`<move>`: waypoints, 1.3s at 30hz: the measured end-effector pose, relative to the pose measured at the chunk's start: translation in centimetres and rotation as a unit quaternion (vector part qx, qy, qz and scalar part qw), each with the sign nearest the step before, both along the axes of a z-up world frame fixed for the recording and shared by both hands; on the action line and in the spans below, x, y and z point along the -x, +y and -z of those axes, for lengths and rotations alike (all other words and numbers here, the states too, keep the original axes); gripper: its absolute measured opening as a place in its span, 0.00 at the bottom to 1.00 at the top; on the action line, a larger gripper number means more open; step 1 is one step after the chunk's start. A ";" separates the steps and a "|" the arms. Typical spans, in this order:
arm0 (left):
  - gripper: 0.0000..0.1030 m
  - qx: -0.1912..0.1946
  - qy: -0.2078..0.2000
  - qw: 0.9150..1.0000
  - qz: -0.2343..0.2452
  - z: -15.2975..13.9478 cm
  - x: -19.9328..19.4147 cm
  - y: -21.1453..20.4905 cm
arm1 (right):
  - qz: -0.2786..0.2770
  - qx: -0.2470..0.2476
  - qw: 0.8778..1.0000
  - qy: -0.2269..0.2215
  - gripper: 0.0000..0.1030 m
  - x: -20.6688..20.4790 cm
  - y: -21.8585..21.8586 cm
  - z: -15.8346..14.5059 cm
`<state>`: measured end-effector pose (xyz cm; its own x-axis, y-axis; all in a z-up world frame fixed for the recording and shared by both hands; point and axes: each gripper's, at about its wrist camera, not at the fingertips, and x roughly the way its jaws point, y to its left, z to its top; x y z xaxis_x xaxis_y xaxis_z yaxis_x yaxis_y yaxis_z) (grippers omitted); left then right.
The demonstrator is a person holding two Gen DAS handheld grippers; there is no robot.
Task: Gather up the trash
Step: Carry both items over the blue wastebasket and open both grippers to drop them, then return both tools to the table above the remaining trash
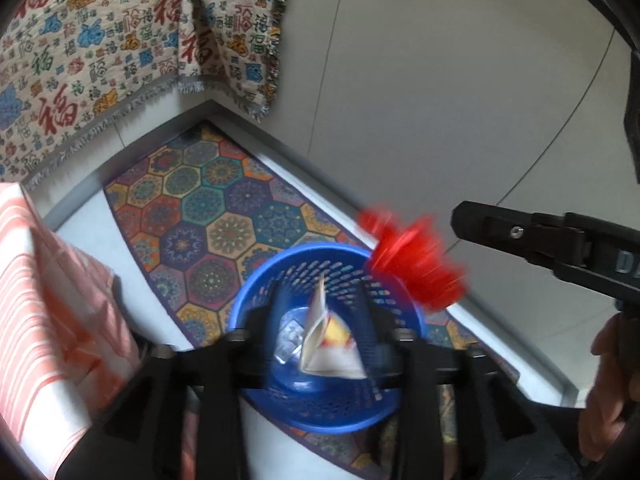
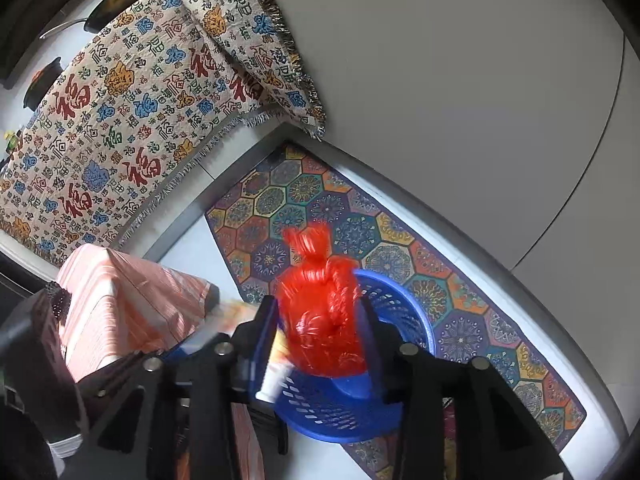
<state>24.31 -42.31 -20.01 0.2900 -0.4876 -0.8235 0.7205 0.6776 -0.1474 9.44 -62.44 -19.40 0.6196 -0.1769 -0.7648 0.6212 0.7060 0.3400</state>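
Red bag, knotted at the top, hanging between the fingers of the right tool, over the rim of the blue basket. Fingers standing just wider than the bag; no firm pinch visible there. From the left wrist, same red bag smeared with blur at the basket's far rim, apart from the one black finger of the right tool that reaches in from the right: tool open, bag loose.

White and yellow wrapper only clear from the left wrist: a folded packet inside the blue basket, between the spread fingers of the left tool, neither pad pressing it. Left tool open too. Under the wrapper, a crumpled clear scrap on the basket's bottom. From the right wrist, just a pale sliver at the bag's lower left.

Basket standing on the hexagon-patterned rug, toward the long edge nearest the striped orange cloth. Pale floor beyond. Blanket with red characters hanging behind the rug's far corner. Pans above it seen only from the right wrist; a hand behind the right tool seen only from the left.
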 end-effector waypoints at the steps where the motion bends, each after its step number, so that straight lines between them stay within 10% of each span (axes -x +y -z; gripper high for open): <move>1: 0.47 -0.001 -0.005 1.000 -0.001 0.0 0.0 0.0 | 0.001 0.001 1.000 0.000 0.46 0.0 0.0 0.0; 12: 0.60 0.006 -0.043 0.999 -0.019 -3.2 1.1 3.1 | 0.012 0.047 0.999 -0.024 0.48 0.5 0.6 -2.6; 23: 0.76 -0.011 -0.115 0.991 -0.065 -7.8 5.4 17.7 | -0.065 0.169 0.981 -0.066 0.62 -0.2 9.0 -7.0; 39: 0.78 -0.107 -0.077 0.945 -0.298 -3.4 3.3 41.5 | -0.394 0.203 0.896 -0.026 0.62 -6.4 35.9 -1.9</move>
<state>20.98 -0.84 -16.61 0.5849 -0.0274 -0.8106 0.2029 0.9726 0.1134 15.87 -26.52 -17.46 0.7078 0.0742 -0.7025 -0.1345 0.9904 -0.0309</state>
